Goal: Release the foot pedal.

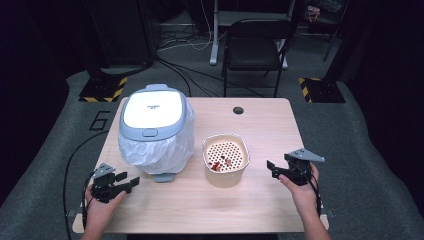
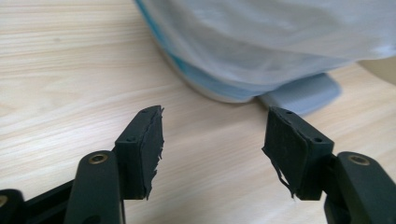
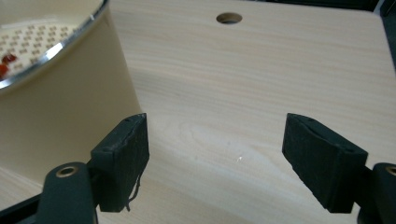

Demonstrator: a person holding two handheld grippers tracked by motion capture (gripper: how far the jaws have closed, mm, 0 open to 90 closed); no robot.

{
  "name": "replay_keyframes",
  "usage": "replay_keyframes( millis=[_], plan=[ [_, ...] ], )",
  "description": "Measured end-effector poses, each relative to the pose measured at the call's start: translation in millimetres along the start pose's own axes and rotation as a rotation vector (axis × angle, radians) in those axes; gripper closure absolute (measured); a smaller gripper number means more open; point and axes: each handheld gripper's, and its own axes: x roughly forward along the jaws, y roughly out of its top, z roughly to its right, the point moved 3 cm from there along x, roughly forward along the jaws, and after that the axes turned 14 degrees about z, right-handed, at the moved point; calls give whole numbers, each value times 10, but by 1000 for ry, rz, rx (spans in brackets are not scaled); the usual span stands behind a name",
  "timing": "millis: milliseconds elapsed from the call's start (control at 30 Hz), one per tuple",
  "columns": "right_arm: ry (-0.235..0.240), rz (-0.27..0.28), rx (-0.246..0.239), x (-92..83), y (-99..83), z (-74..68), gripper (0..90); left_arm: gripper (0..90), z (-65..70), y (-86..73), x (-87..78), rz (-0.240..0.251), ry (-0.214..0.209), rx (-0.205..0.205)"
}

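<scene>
A grey-blue pedal bin [image 1: 152, 112] with a white lid, lined with a white plastic bag [image 1: 165, 147], stands at the table's left. Right of it sits a cream perforated basket [image 1: 226, 172] holding a few red bits [image 1: 218, 164]. My left gripper [image 1: 131, 181] lies low near the front left with its jaws apart and nothing between them, pointing at the bin's foot pedal [image 1: 164, 177]. In the left gripper view that gripper [image 2: 215, 140] faces the pedal [image 2: 303, 93] and the bag [image 2: 261, 32]. My right gripper [image 1: 271, 169], also open and empty, points left towards the basket; in its own view the gripper [image 3: 215, 154] has the basket wall [image 3: 60, 107] just left of its left jaw.
The wooden table [image 1: 210, 205] has a round cable hole [image 1: 238, 110] at the back, seen too in the right gripper view [image 3: 229, 18]. A black chair [image 1: 255, 47] stands behind the table. Bare wood lies between basket and right gripper.
</scene>
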Motion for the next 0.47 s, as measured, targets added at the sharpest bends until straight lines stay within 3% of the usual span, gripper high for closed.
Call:
replay_keyframes(
  millis=[167,300,367,433,467],
  plan=[
    [-20,-28,-44,55,-201,15,223,369,-138,-41,14,-1,65,4],
    [-4,-46,-39,90,-303,13,223,355,-215,-73,23,15,99,14],
    [-16,-61,-78,126,-363,35,223,350,-244,-91,38,9,111,20],
    [-26,-80,-77,148,-426,71,223,350,-257,-112,65,5,124,18],
    [-28,-83,-78,161,-448,91,223,350,-266,-122,76,-4,131,42]
  ],
)
